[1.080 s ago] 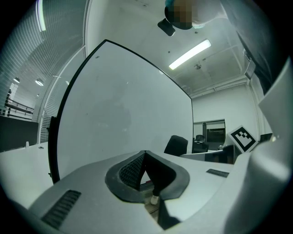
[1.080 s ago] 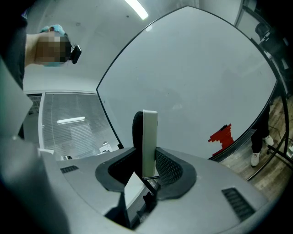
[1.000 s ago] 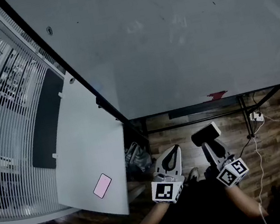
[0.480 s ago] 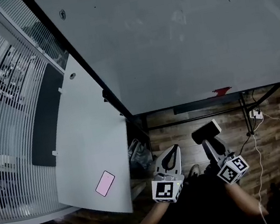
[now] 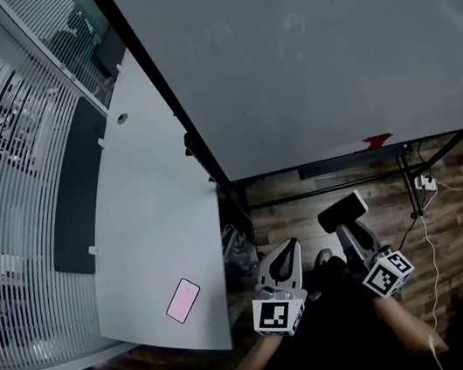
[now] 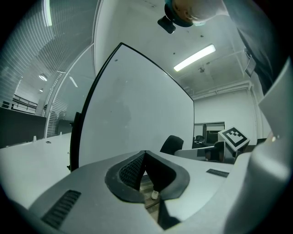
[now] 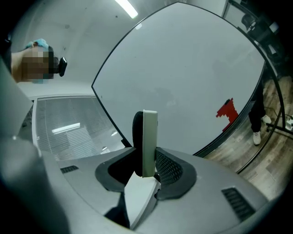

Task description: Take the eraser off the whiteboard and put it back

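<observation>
The eraser [image 7: 145, 139], a flat block with a white back and a dark felt face, stands on edge between the jaws of my right gripper [image 7: 146, 160], which is shut on it. In the head view the eraser [image 5: 342, 210] sticks out ahead of the right gripper [image 5: 353, 229], held away from the whiteboard [image 5: 323, 48]. My left gripper [image 5: 286, 254] is beside it on the left, shut with nothing held; its pads [image 6: 132, 171] meet at the tips. The whiteboard [image 7: 183, 82] fills the view ahead, with a red mark [image 7: 227, 109] near its lower edge.
A white table [image 5: 161, 236] with a pink phone [image 5: 183, 300] stands to the left of the board. A glass wall with blinds [image 5: 11, 192] is further left. The board's black frame legs [image 5: 409, 184] and a cable with a power strip [image 5: 425, 183] are over the wooden floor.
Both grippers have stayed low in the picture while the view shifted: the whiteboard, table and phone have slid right and down. The right gripper keeps hold of the eraser.
</observation>
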`<state>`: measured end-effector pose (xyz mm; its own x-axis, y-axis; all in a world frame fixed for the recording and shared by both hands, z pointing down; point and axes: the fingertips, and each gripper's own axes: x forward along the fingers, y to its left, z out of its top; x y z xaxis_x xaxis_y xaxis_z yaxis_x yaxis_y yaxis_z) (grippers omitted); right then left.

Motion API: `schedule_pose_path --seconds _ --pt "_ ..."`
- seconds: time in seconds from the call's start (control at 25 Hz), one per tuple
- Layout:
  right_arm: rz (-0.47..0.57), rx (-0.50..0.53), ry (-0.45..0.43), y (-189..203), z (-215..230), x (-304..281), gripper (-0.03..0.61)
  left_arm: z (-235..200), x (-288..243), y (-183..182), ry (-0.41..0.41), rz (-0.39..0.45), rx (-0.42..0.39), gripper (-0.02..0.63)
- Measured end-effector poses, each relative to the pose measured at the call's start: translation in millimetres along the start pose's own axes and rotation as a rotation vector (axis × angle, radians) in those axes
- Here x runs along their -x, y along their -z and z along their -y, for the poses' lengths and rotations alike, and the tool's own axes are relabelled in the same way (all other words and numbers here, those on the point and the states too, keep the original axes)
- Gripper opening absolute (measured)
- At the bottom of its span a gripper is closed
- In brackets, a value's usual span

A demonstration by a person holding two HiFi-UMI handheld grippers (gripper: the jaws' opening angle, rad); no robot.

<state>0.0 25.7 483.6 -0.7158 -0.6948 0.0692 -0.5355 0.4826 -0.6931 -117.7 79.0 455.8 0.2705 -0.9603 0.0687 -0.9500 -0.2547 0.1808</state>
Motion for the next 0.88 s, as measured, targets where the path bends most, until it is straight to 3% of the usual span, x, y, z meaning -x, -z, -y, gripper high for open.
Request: schedule_pose_path --seconds 0.4,0.6,0.88 --pt "-0.006 -0.187 0.031 19 23 -29 0.140 -27 2 -2 -0.043 0.018 0.009 0.008" --pt "-0.007 -0.224 0.078 14 49 -50 0.140 -39 -14 -5 -0.046 0.001 -0.025 0.008" --pt "0.008 -0.375 0.109 21 82 -77 0.140 -45 -40 -3 -0.032 -0.011 -0.012 0.008"
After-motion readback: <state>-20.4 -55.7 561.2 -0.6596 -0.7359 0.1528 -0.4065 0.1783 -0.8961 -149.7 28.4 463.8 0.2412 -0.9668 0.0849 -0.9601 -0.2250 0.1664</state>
